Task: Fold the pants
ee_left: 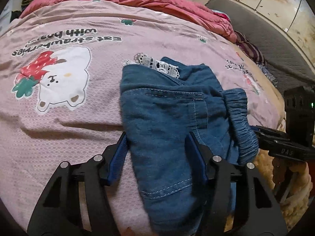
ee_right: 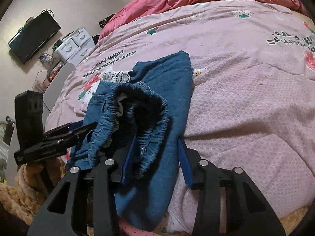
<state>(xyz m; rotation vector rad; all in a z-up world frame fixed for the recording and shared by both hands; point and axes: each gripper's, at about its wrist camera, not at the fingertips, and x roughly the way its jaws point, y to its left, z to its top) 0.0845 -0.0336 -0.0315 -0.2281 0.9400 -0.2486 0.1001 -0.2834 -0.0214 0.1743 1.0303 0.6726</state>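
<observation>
Pants (ee_left: 169, 106) of blue denim lay bunched on the pink printed bedcover (ee_left: 69, 118), lace-trimmed hem toward the far side and elastic waistband (ee_right: 141, 118) gaping toward me. My left gripper (ee_left: 156, 137) stood partly open astride one fold of the denim, though I could not tell whether its blue pads pressed the cloth. My right gripper (ee_right: 157, 143) sat narrower around the waistband edge, and whether it truly pinched the band was likewise unclear.
</observation>
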